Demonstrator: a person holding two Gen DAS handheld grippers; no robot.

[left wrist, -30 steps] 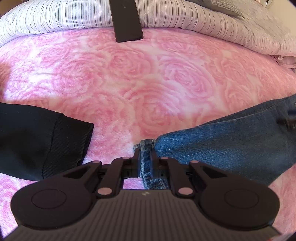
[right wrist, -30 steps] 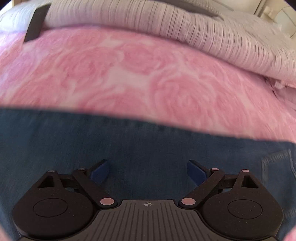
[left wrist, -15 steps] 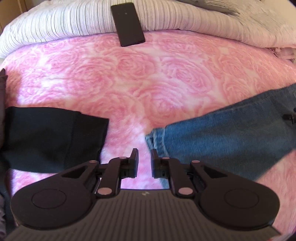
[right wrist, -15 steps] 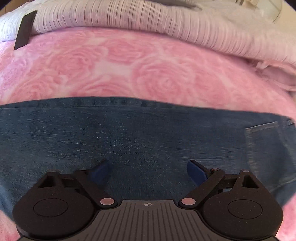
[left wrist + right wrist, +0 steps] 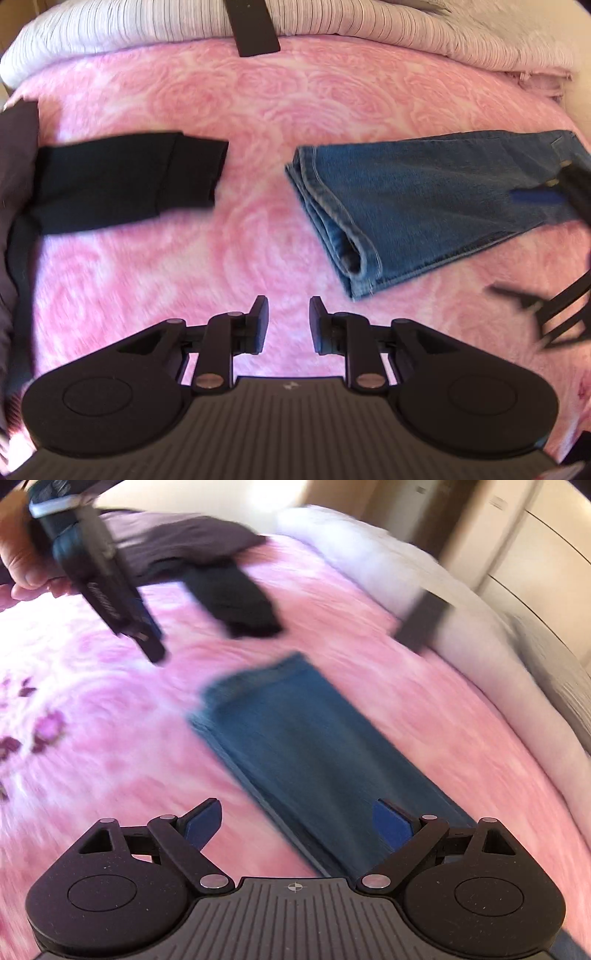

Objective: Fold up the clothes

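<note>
Though motion blurs both views, the jeans point(image 5: 424, 199) lie doubled lengthwise on the pink rose blanket point(image 5: 240, 103), right of centre in the left wrist frame, hems pointing toward the lower middle. Denim is heavy and fairly stiff, so it should hold a crease and not slip; the stacked hems point(image 5: 347, 243) or the waistband end at the frame's right edge look like the firmest places to take hold. A black garment point(image 5: 122, 181) lies at centre left. Left gripper point(image 5: 285, 319) is narrowly parted and empty; right gripper point(image 5: 295, 823) gapes wide, empty, over the denim. No legible writing; lettering on the far tool is probably too smeared.
</note>
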